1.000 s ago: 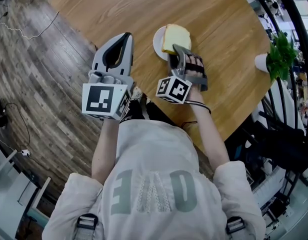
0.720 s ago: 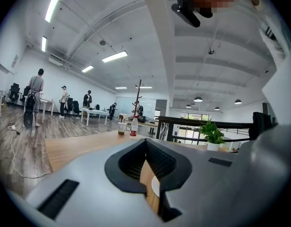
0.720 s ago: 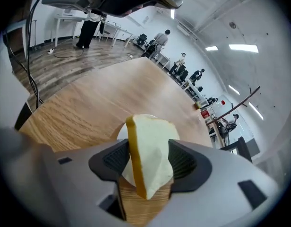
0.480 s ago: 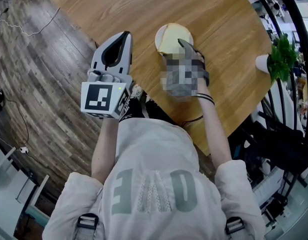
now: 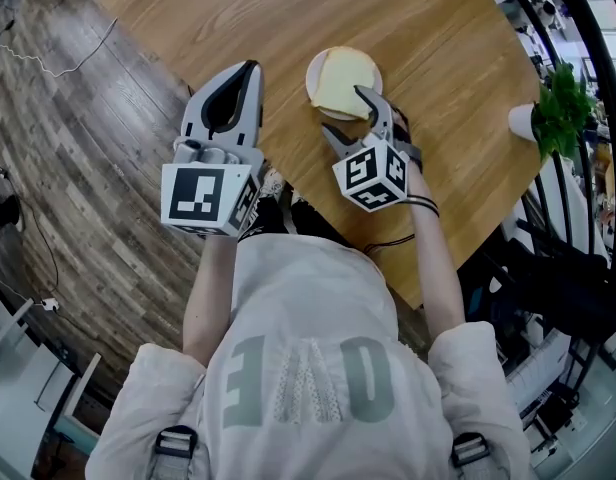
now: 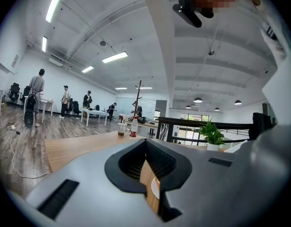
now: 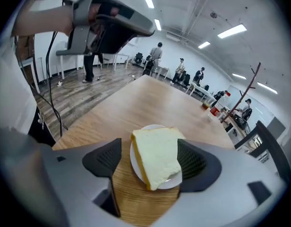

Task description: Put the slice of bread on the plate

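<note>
A pale slice of bread (image 5: 344, 76) lies flat on a small white plate (image 5: 313, 80) on the round wooden table (image 5: 288, 18). My right gripper (image 5: 345, 113) stands just short of the plate with its jaws wide; they have just been opening. In the right gripper view the bread (image 7: 157, 157) and plate (image 7: 173, 182) lie ahead between the dark pads (image 7: 105, 157), which do not press on them. My left gripper (image 5: 246, 70) hovers at the table's near-left edge, tips together, holding nothing; it also shows in the right gripper view (image 7: 112, 25).
A potted green plant (image 5: 558, 113) stands at the table's right edge, beside a black railing (image 5: 588, 58). Wooden floor (image 5: 78, 118) with a cable lies to the left. A bottle (image 6: 133, 126) and a cup stand at the table's far side; people stand far off.
The bread stood tilted in the right gripper's jaws over the plate; now it lies flat on the plate. The right gripper has opened, rolled and drawn back slightly. The left gripper stayed put.
</note>
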`<action>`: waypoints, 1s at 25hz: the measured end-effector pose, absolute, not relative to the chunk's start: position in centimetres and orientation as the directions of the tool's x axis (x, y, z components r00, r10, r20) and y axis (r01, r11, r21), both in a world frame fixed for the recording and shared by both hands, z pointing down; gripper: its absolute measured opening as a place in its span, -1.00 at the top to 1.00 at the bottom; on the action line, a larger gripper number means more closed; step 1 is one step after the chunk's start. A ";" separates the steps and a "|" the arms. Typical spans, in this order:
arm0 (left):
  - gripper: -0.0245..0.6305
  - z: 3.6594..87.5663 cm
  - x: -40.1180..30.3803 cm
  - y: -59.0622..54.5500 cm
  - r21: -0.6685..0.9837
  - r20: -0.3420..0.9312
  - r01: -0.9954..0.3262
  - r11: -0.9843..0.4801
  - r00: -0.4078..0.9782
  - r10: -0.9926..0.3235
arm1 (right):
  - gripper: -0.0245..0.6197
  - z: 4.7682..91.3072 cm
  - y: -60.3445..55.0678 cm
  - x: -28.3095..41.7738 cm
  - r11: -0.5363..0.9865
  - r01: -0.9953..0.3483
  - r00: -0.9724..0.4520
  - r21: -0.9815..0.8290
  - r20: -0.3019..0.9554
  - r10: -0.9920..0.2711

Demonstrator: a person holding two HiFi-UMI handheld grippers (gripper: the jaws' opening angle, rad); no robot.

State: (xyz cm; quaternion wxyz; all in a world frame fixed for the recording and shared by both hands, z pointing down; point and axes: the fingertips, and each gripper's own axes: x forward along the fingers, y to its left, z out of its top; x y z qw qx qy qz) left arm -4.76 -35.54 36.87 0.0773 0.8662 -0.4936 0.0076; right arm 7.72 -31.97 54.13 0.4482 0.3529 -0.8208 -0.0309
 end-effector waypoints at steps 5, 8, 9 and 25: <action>0.90 35.2 -4.6 -35.6 0.107 0.059 -0.847 -0.521 0.528 -0.847 | -0.14 47.4 -33.7 7.0 0.609 -0.776 -0.465 0.164 0.503 -0.729; 0.90 34.3 -4.0 -35.3 0.094 0.042 -0.837 -0.539 0.544 -0.838 | -0.13 42.2 -34.5 7.5 0.536 -0.844 -0.513 0.005 0.282 -0.811; 0.90 33.9 -3.7 -35.1 0.089 0.036 -0.833 -0.546 0.551 -0.834 | -0.13 40.7 -34.3 7.7 0.527 -0.849 -0.523 -0.042 0.212 -0.826; 0.90 25.1 0.9 -32.8 -0.044 -0.141 -0.755 -0.654 0.653 -0.745 | 0.88 28.4 -28.8 15.4 0.107 -0.993 -0.103 -0.040 -0.096 -0.990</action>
